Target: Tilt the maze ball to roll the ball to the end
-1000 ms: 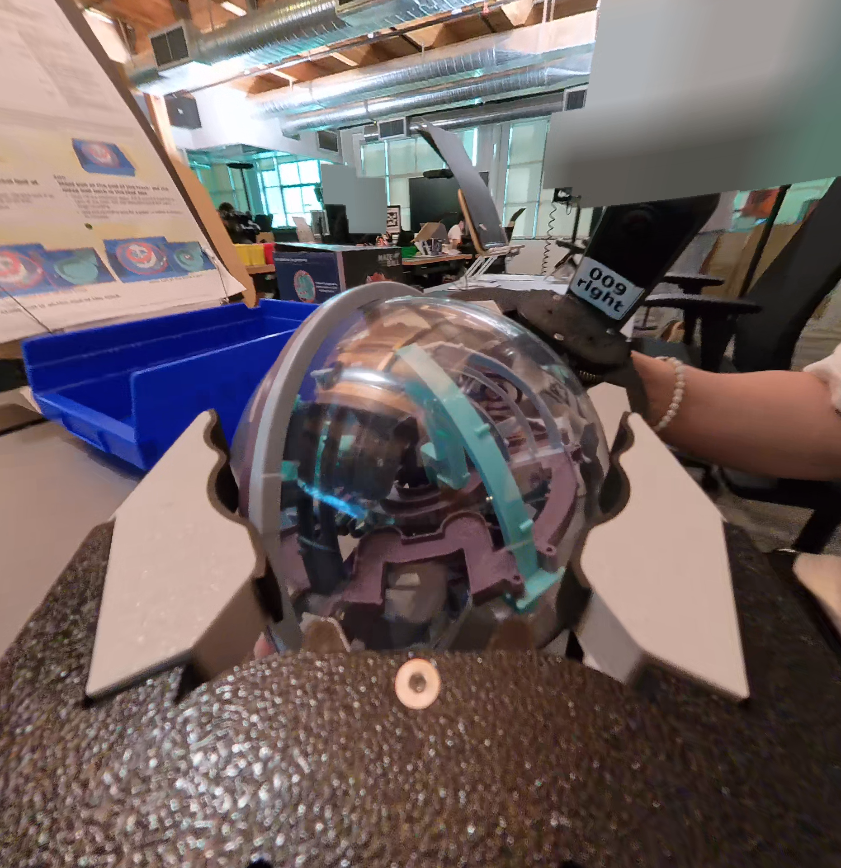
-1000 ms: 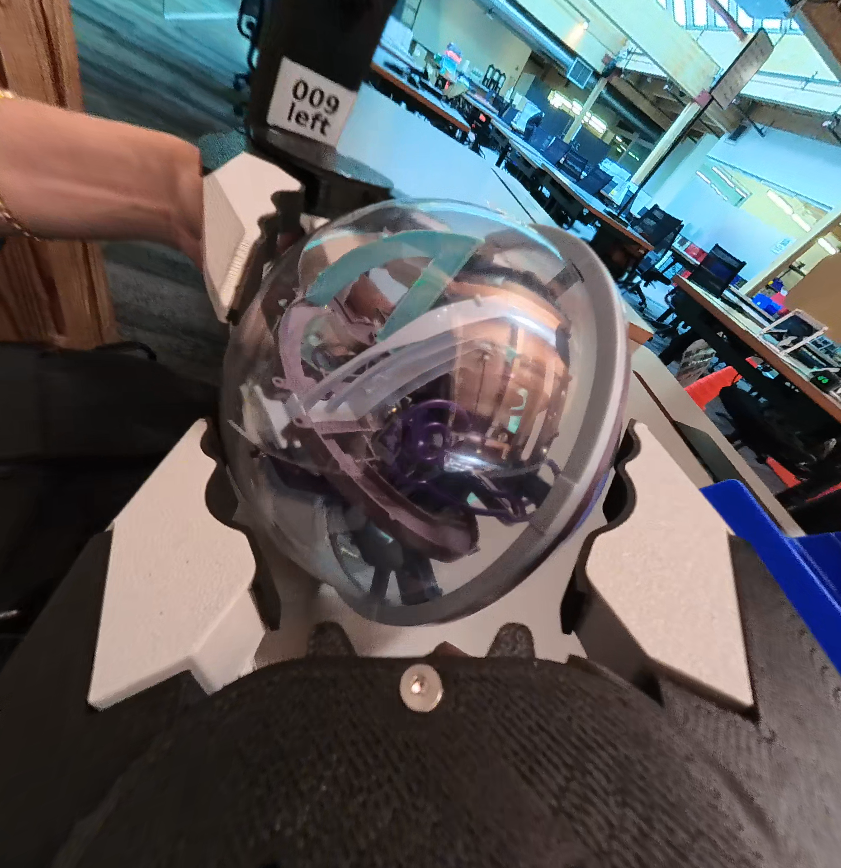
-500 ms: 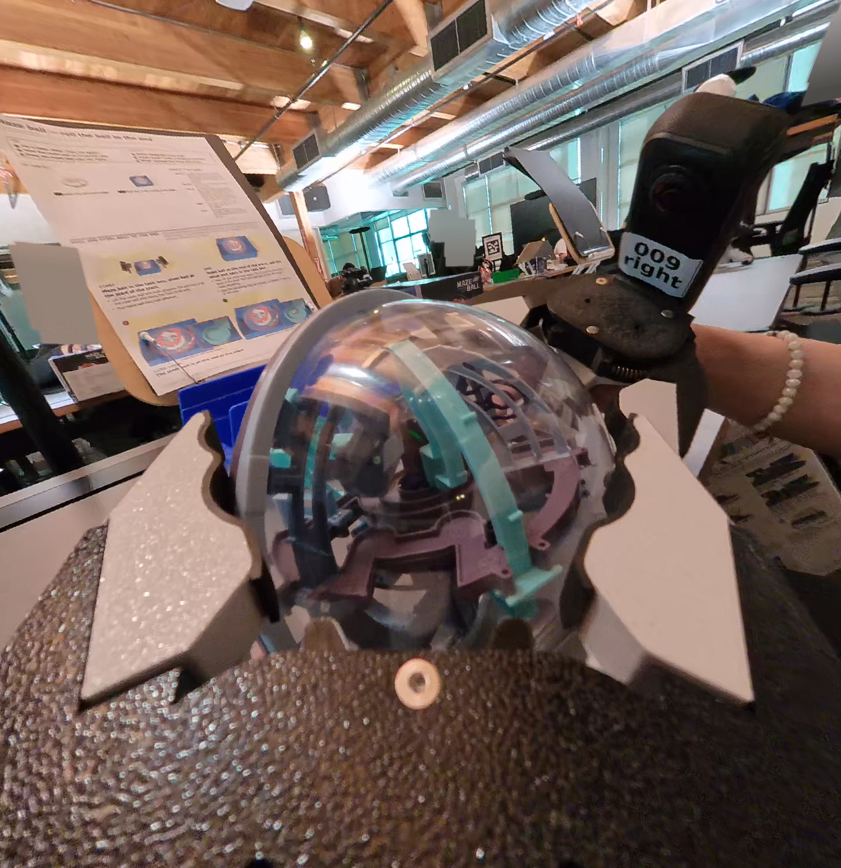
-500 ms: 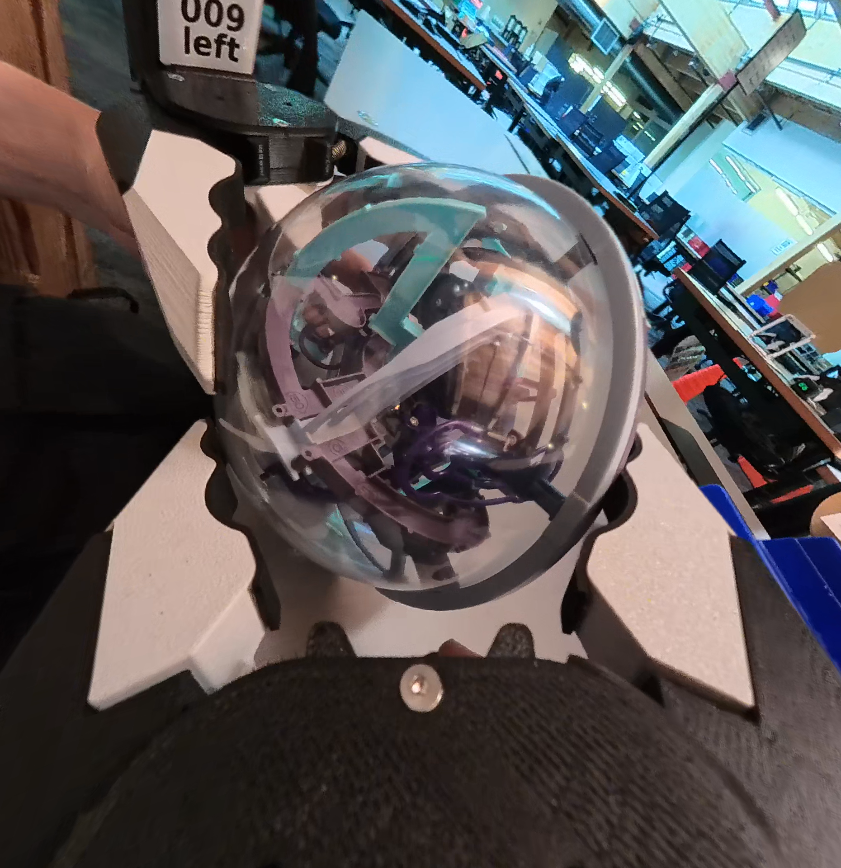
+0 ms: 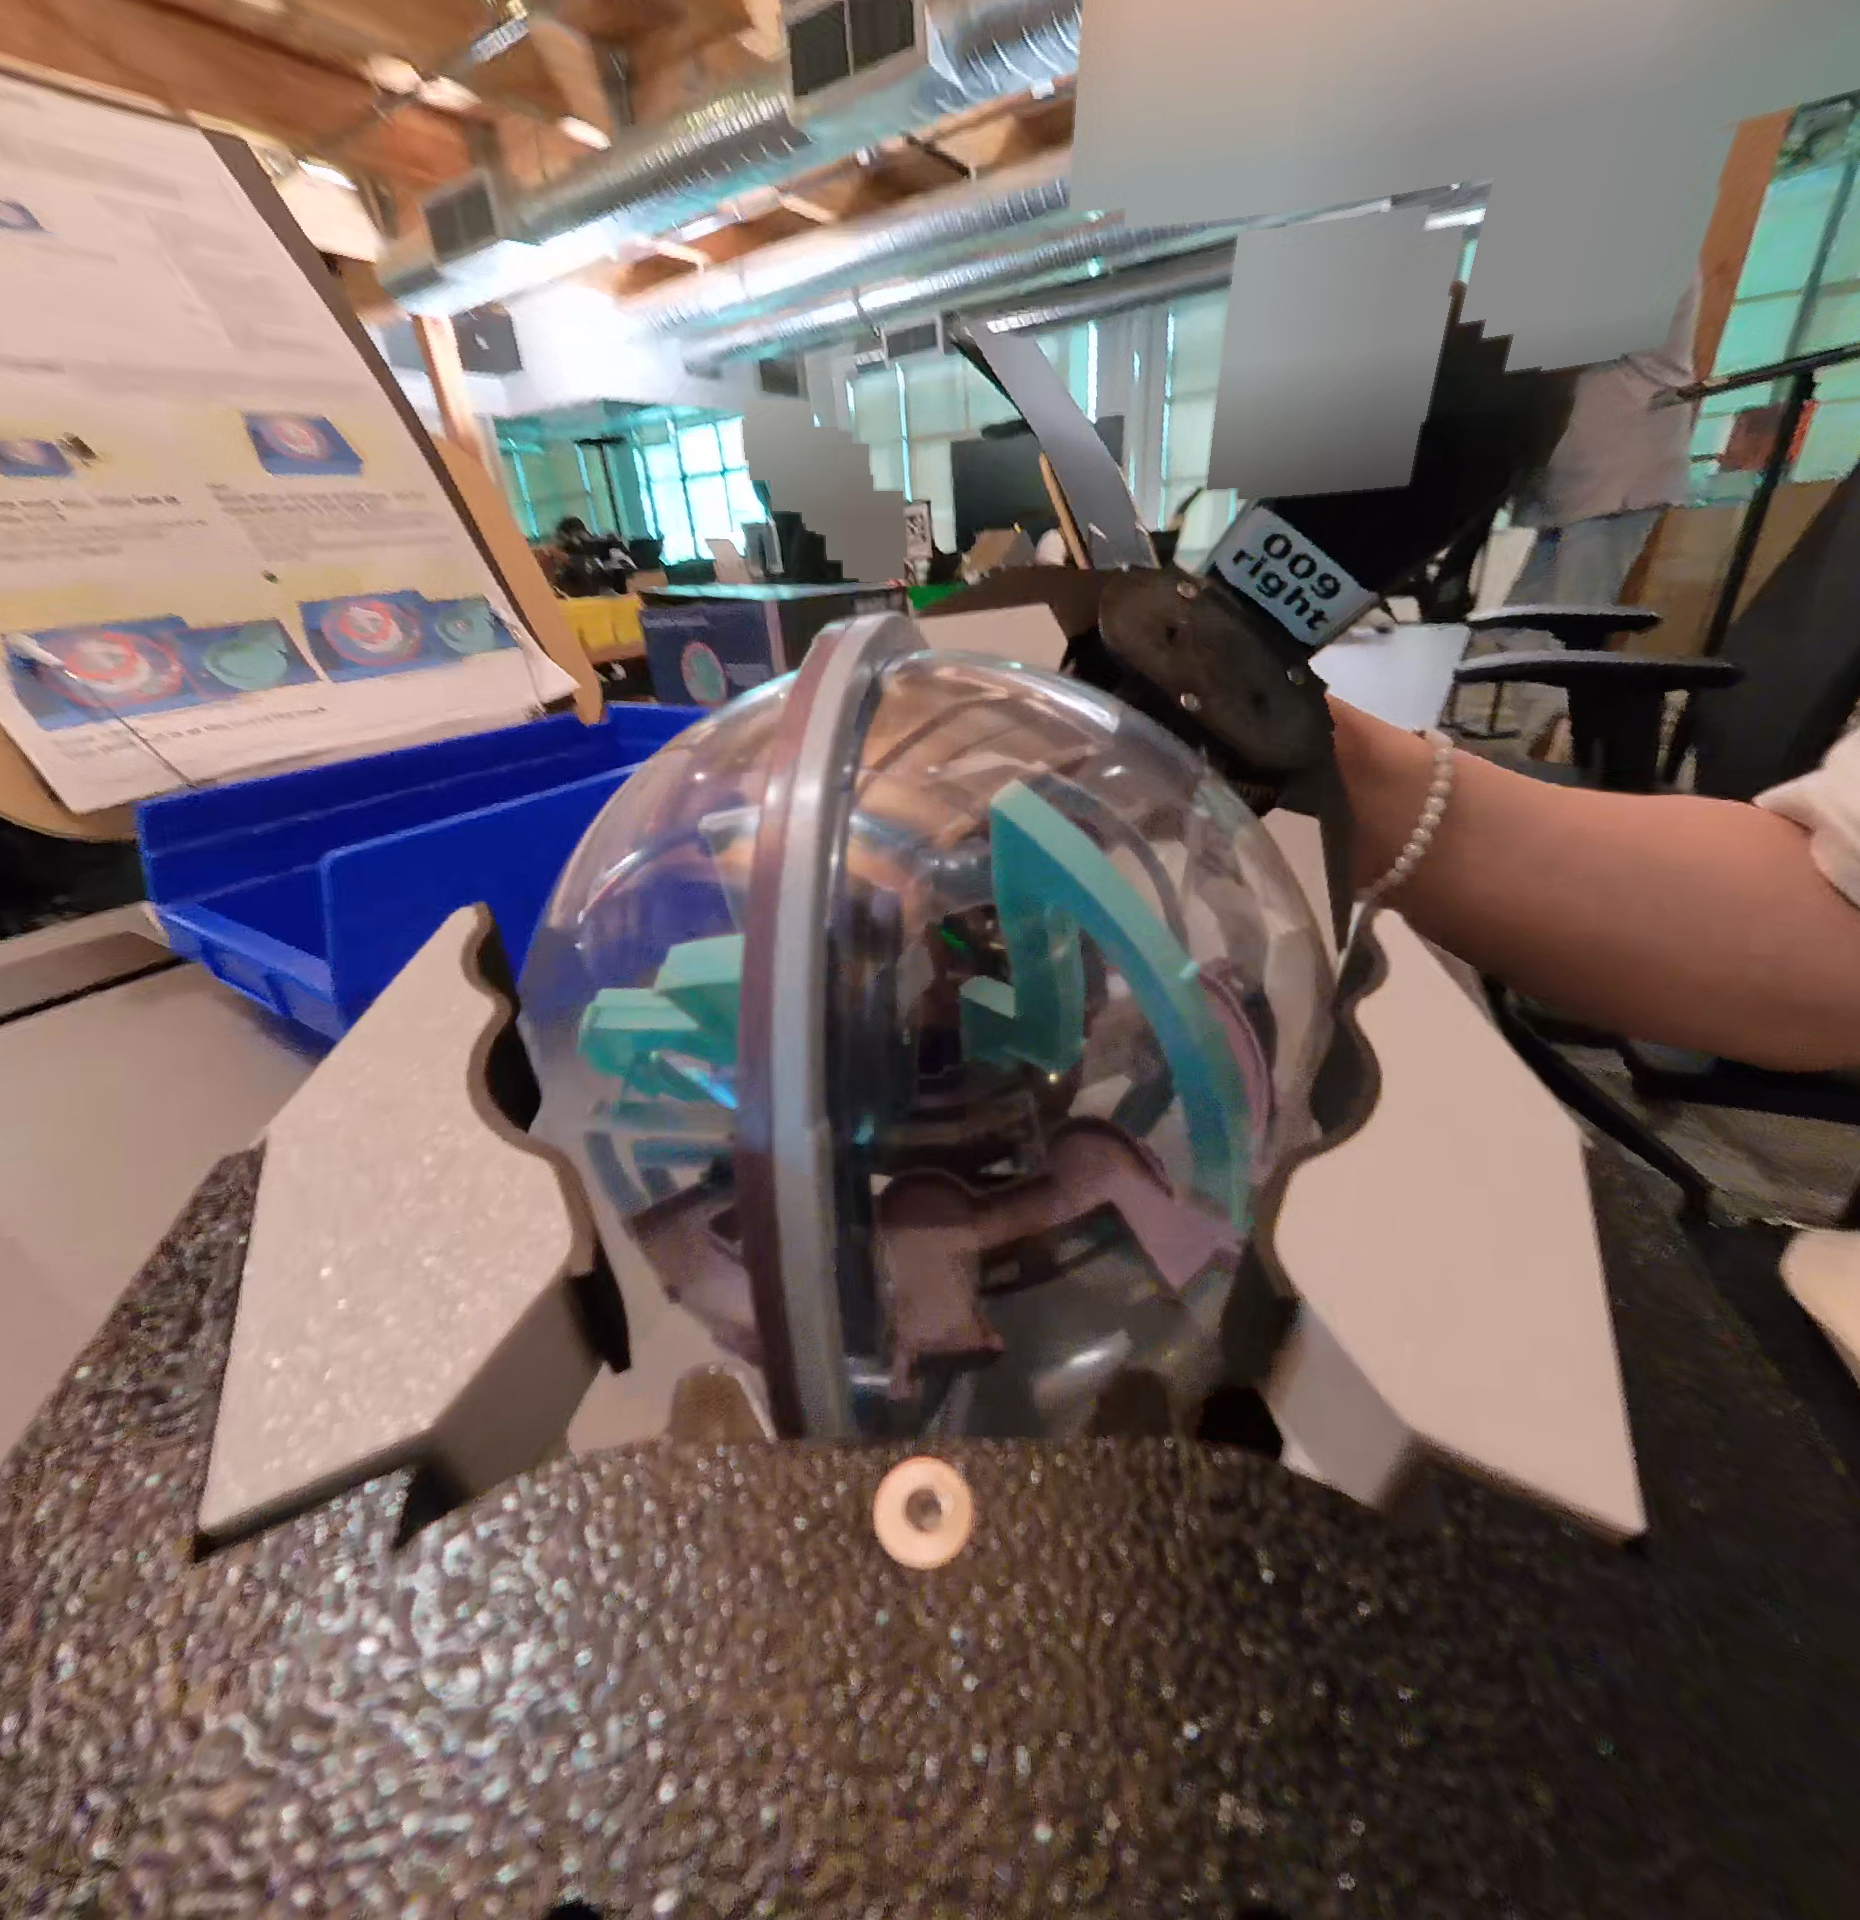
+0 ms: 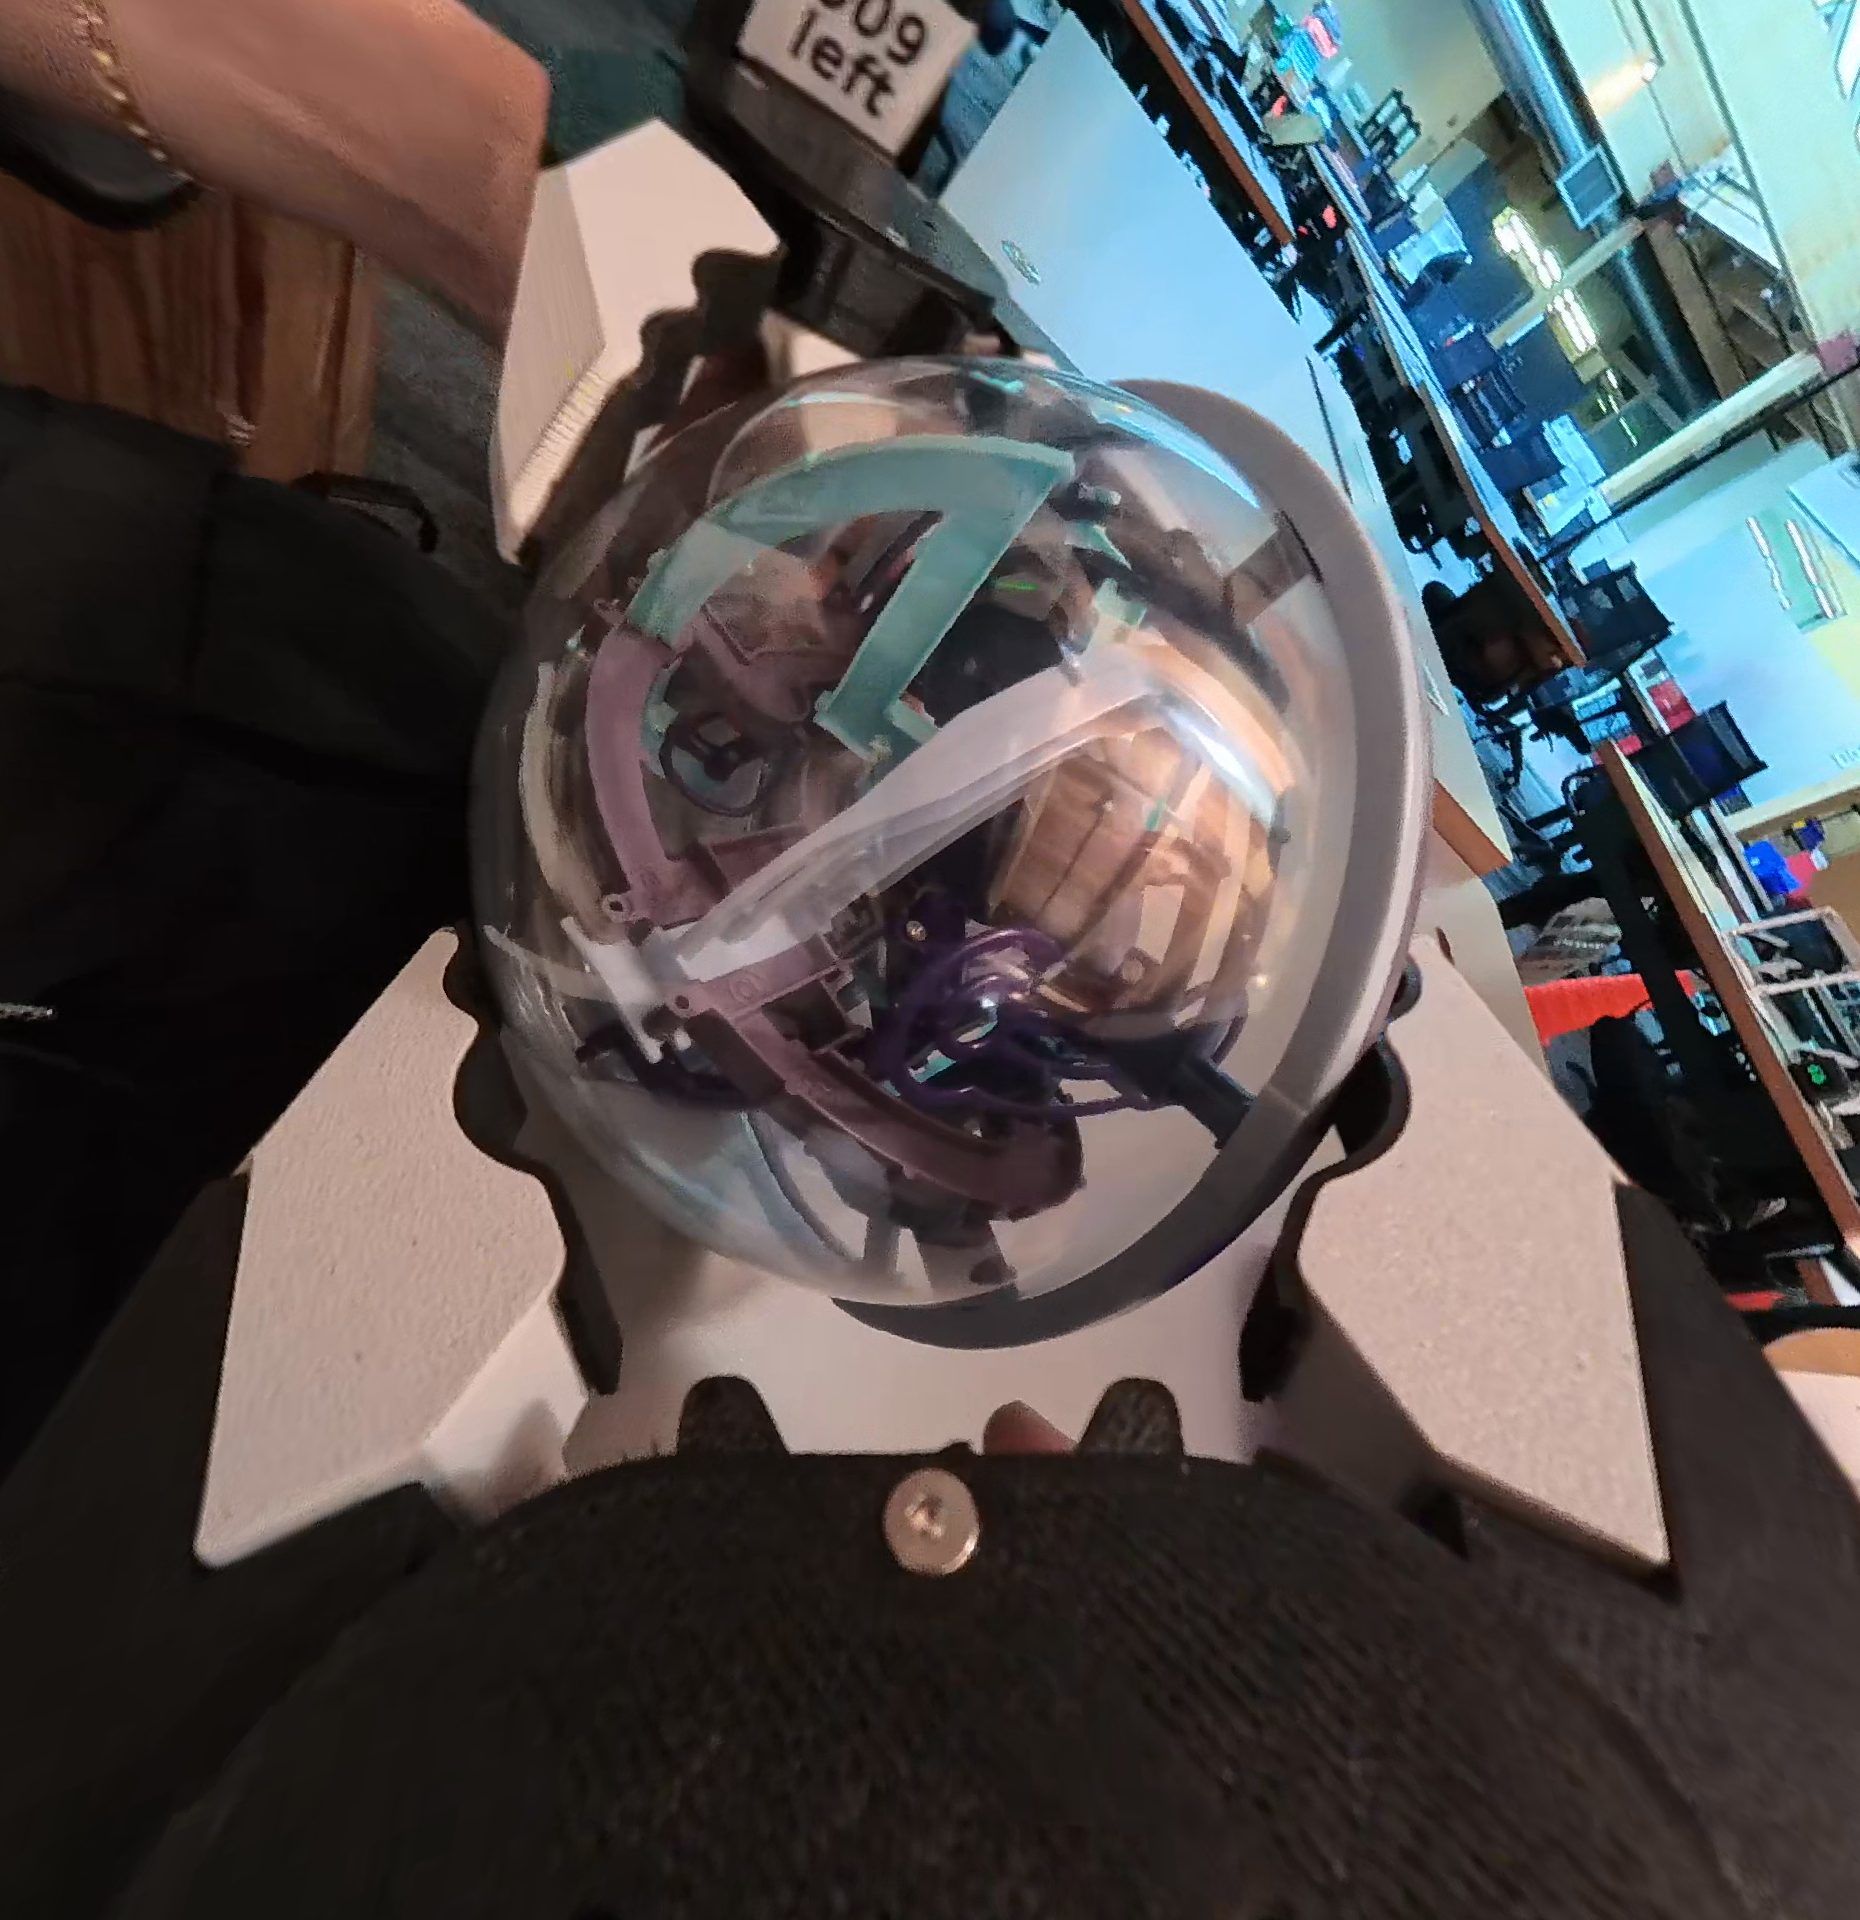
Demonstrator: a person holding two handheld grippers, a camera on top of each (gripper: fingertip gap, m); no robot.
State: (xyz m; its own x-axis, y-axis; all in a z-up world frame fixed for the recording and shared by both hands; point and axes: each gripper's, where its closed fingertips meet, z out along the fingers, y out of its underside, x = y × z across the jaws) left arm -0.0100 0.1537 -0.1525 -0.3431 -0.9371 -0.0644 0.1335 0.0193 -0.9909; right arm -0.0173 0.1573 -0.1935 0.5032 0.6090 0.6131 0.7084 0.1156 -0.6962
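Both grippers clamp the same maze ball (image 5: pixel 926 1039), held off the table between them. In the left wrist view the left gripper (image 5: pixel 926 1039) has its grey fingers (image 5: pixel 406 1195) pressed on either side of the clear sphere, which fills the frame centre; the grey seam band runs near vertical and teal track pieces sit left and right of it. The right wrist view shows what that one does not: the right gripper (image 6: pixel 931 1039) also grasps the sphere, white fingers (image 6: pixel 386 1195) tight on its flanks, seam band curving down the right side, with purple wire loops, a lilac track and a clear ramp inside. The small ball inside cannot be picked out in either view. Each view catches the other gripper behind the sphere, at upper right of the left view (image 5: pixel 1206 686) and top centre of the right view (image 6: pixel 853 270), each with a forearm; a bead bracelet (image 5: pixel 1419 821) shows only in the left view. Left-centre of the left view sits a blue bin (image 5: pixel 386 873), divided, its contents not visible, resting on a grey table (image 5: pixel 95 1091). Behind it a printed instruction sheet (image 5: pixel 178 468) leans on a board. Beyond, an open office: desks, chairs, windows, exposed ducts under a wooden ceiling.
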